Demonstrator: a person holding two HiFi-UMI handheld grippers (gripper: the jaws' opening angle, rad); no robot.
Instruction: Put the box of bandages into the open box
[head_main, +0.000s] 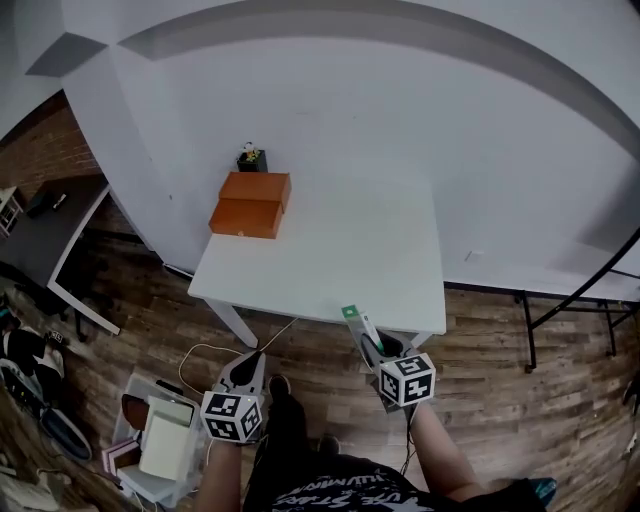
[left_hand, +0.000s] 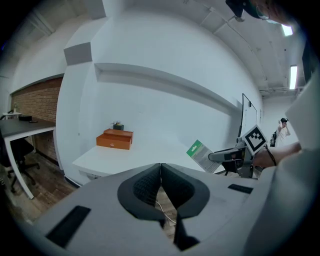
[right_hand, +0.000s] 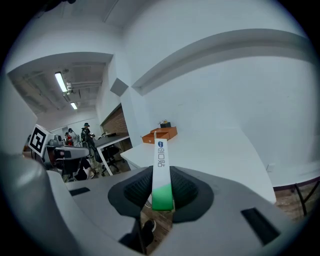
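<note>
Right gripper (right_hand: 161, 196), just short of the white counter (head_main: 340, 260), has its fingers clamped on the box of bandages (right_hand: 161, 165). Left gripper (left_hand: 161, 187), beside it, has its fingers pressed together on nothing. Orange open box (head_main: 250, 205) sits at the counter's far left corner, near a small plant pot (head_main: 251, 157).

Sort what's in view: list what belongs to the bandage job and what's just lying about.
Job:
- bandage box, held in the right gripper
- orange box, at the far left corner of the table

Lying about:
- plant pot behind the orange box
- left gripper, fingers together, empty
- floor crate
- black desk
</note>
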